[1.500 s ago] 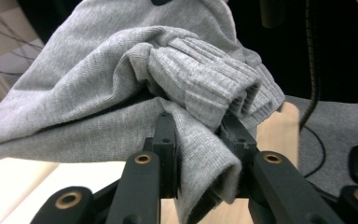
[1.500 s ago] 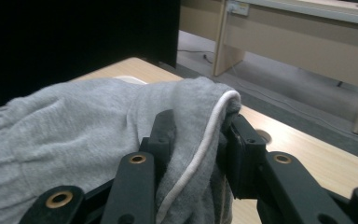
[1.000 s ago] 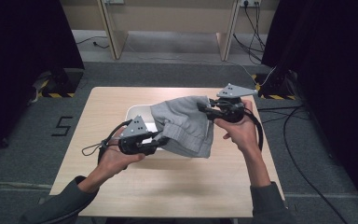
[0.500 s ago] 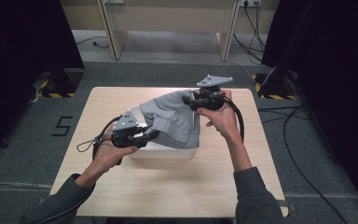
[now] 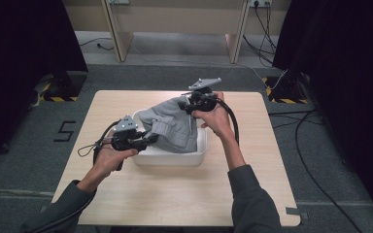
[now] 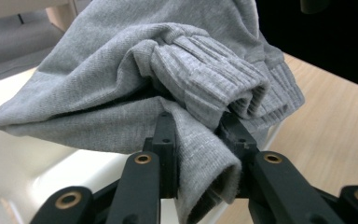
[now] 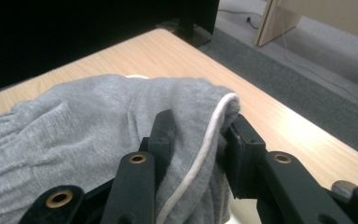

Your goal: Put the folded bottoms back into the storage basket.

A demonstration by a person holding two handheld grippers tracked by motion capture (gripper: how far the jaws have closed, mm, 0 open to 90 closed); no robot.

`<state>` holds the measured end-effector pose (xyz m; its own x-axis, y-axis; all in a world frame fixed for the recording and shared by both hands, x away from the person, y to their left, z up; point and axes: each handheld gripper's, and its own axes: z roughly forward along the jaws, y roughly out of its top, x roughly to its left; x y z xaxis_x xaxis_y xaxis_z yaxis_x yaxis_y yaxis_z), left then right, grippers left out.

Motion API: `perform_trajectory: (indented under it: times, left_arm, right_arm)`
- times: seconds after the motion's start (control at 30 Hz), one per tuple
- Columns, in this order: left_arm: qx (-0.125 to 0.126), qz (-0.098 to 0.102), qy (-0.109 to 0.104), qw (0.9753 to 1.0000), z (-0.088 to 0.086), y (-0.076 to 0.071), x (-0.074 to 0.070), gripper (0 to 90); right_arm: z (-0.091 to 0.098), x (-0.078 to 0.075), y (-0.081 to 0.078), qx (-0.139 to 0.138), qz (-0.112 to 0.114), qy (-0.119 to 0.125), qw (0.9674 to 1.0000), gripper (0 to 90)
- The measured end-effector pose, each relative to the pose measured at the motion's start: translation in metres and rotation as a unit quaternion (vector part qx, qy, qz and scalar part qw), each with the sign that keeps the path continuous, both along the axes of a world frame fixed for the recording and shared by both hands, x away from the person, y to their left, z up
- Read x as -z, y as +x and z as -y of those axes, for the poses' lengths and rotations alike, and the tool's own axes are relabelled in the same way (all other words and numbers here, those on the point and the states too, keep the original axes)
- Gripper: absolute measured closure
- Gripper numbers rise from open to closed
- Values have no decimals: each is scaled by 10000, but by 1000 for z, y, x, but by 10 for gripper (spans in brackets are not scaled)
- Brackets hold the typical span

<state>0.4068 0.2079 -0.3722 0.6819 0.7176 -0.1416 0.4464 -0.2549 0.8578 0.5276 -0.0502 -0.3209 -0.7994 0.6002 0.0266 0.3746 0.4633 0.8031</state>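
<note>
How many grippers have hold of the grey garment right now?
2. The left gripper clamps the grey garment at its near-left ribbed edge; the right gripper clamps its far-right edge, over the white tub.

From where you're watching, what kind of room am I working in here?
Likely a recording lab or test bay, not a home: a lone wooden table on grey carpet, black curtains on both sides, a floor marker "5", and loose cables.

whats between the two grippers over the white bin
A folded grey garment spans the whole stretch: the left gripper clamps its ribbed near end, the right gripper its far end, over the white bin. The high view shows it.
</note>
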Motion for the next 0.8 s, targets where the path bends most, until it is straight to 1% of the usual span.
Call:
perform_trajectory:
  times: [0.13,0.2,0.23,0.33,0.4,0.57,0.7,0.8]
  left_arm:
    - [-30,-131,-8,9999,-2,3,9,708]
    - [-50,-202,60,9998,-1,6,16,708]
    - [-65,-231,58,9997,-1,8,18,708]
    - [-89,-312,74,9994,-2,12,24,708]
    - [-94,-353,139,9992,-2,14,29,707]
    - [-81,-535,210,9983,-3,16,40,706]
    - [-91,-613,264,9977,-4,18,48,703]
    - [-50,-671,375,9970,-2,19,52,703]
  right_arm:
    - [-7,11,6,-42,-109,-125,9999,678]
    - [-10,18,10,-59,-173,-176,9997,678]
    - [-12,23,13,-44,-246,-212,9995,677]
    - [-14,31,18,-13,-349,-218,9992,677]
    - [-15,37,21,-6,-426,-242,9988,677]
    - [-18,52,24,30,-629,-361,9974,677]
    - [-20,66,25,69,-775,-490,9958,676]
    - [-20,73,26,55,-832,-542,9950,675]
